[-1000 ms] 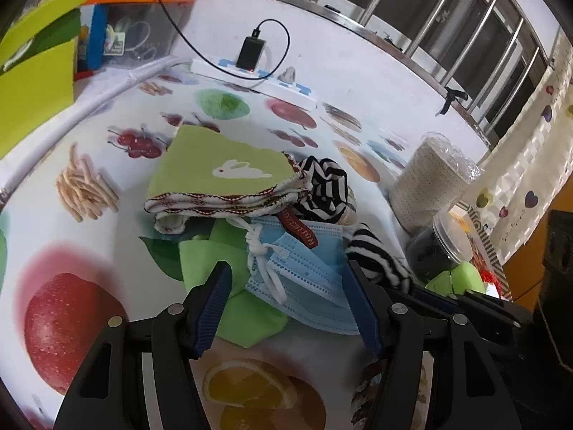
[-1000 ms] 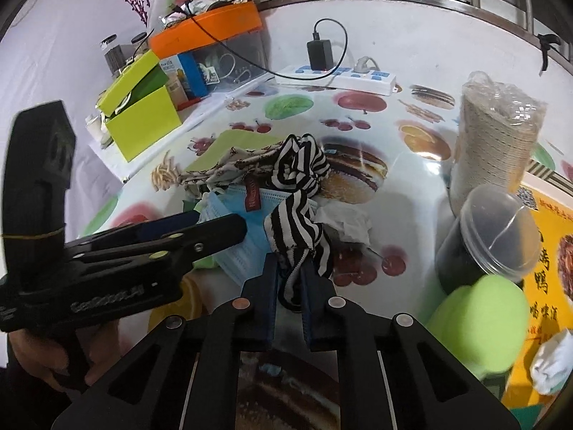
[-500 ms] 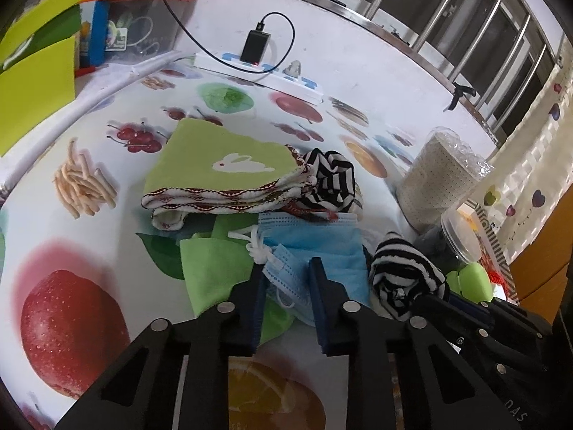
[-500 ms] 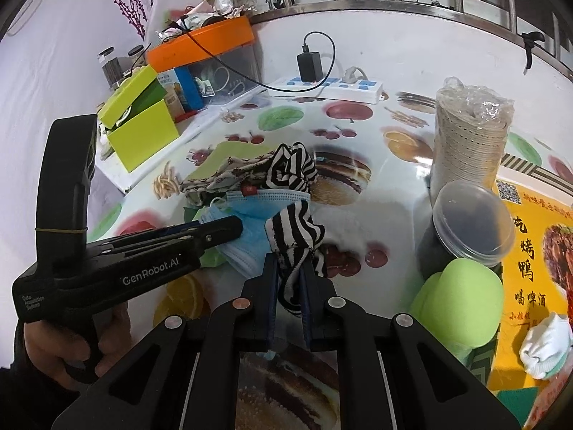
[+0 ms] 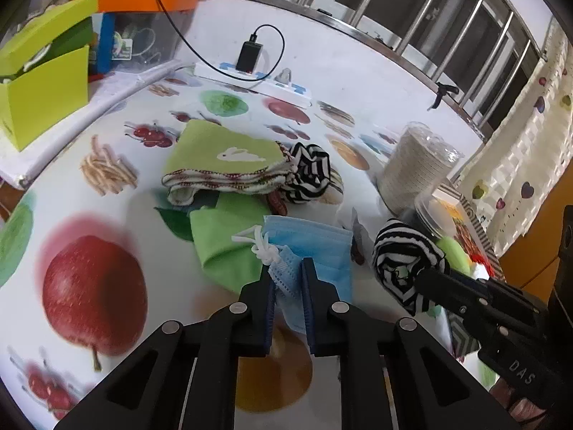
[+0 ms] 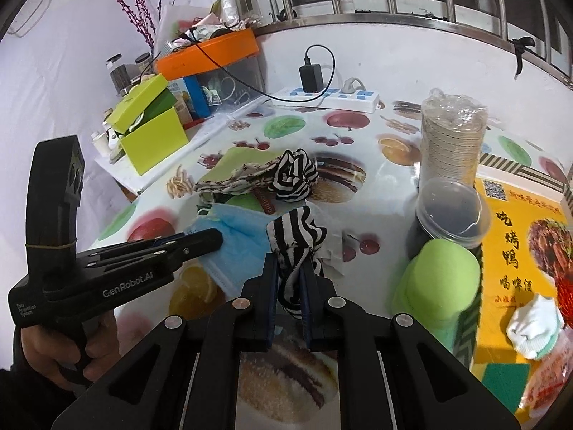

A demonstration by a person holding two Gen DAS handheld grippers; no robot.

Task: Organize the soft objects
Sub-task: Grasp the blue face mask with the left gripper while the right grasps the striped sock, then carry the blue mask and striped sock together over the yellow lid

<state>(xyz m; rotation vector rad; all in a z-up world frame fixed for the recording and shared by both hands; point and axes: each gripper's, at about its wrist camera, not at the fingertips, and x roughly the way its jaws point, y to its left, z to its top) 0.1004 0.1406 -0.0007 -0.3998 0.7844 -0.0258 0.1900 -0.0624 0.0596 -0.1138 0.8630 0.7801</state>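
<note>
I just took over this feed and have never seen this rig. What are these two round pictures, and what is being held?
No robot: a person holds two hand grippers, each with a fisheye camera looking along its jaws. The left gripper has its jaws shut on the blue pleated face mask. The right gripper has its jaws shut on a black-and-white striped sock. On the fruit-print tablecloth lie a folded green rabbit towel, a second striped sock and a green cloth.
</note>
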